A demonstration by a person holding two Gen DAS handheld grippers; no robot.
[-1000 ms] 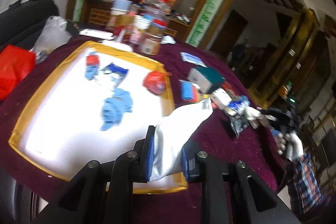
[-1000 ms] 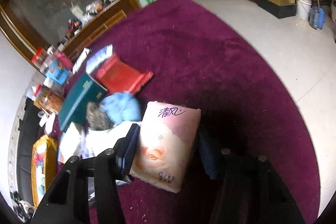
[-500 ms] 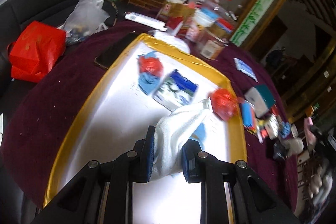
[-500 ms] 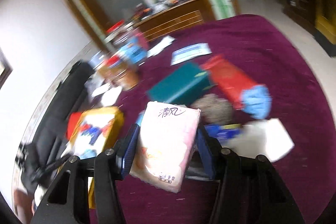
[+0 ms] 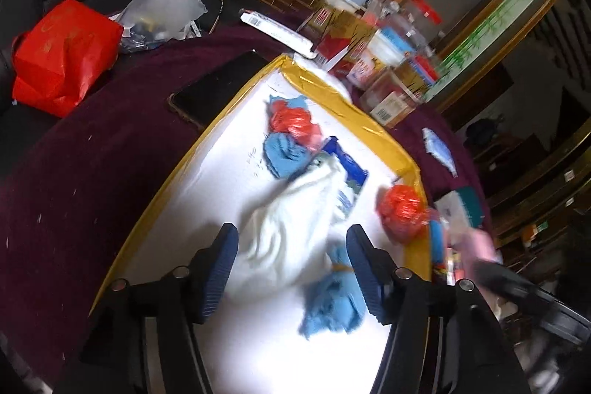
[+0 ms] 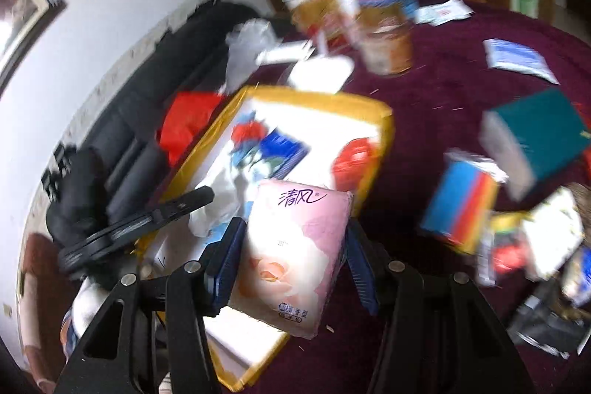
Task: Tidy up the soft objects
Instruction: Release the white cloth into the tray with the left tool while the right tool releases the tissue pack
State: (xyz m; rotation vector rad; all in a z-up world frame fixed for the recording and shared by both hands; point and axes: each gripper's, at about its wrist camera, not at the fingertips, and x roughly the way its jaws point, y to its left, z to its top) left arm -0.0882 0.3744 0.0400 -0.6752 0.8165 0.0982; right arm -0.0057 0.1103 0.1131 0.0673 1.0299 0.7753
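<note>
My left gripper (image 5: 291,246) is open above the white tray with a yellow rim (image 5: 343,98). The white cloth (image 5: 295,220) lies loose on the tray between the open fingers, blurred. Blue cloths (image 5: 332,298), red crumpled bags (image 5: 402,209) and a blue packet (image 5: 351,172) also lie in the tray. My right gripper (image 6: 291,246) is shut on a pink tissue pack (image 6: 291,253), held over the tray's near corner (image 6: 384,120). The left gripper shows in the right wrist view (image 6: 147,220), dark, over the tray.
A dark phone (image 5: 218,87) lies left of the tray. A red bag (image 5: 62,54) and clear plastic bag (image 5: 162,6) sit on the black sofa. Jars and boxes (image 5: 388,61) crowd behind the tray. A teal box (image 6: 535,139), a blue-red pack (image 6: 461,205) and clutter lie right.
My left gripper has opened and let the white cloth drop onto the tray. My right gripper has carried the pink tissue pack left, toward the tray.
</note>
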